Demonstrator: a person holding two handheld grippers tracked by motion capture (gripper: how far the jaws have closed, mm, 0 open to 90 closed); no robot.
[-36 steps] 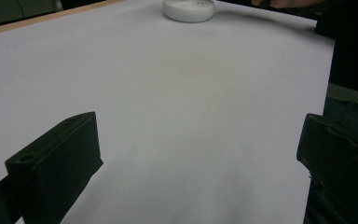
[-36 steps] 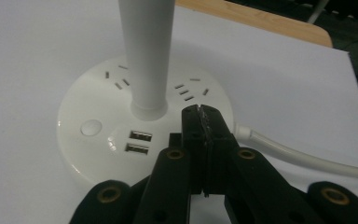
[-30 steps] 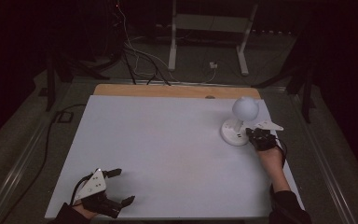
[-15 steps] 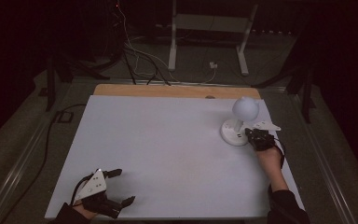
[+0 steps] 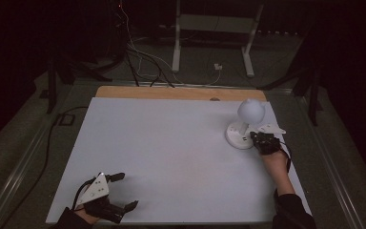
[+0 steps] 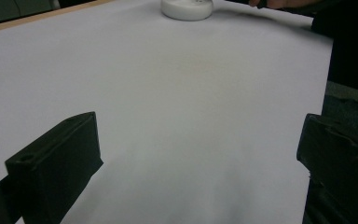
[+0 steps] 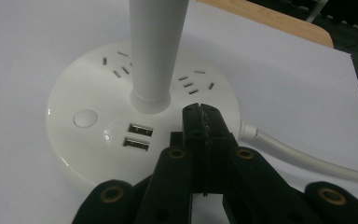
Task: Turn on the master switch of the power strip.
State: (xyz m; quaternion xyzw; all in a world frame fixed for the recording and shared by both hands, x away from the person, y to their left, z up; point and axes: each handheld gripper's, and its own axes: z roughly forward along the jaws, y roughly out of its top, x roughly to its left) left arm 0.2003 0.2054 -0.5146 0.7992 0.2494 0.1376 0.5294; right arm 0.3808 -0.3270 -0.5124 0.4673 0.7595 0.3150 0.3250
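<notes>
The lamp [image 5: 244, 125], a white plastic one with a round flat base, a straight stem and a ball-shaped head, stands near the table's [image 5: 171, 143] right edge, toward the far right corner. Its base carries plug slots, two USB ports and a round button [image 7: 86, 118]; a white cord [image 7: 303, 156] leaves it on the right. The right gripper [image 7: 200, 112], jaws pressed together and holding nothing, has its tips over the base, beside the stem. The left gripper [image 5: 120, 192] rests wide open and empty at the near left corner.

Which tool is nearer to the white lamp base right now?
Right. The right tool is shut, its tips over the lamp base; the left tool sits open at the table's near-left corner, far away.
</notes>
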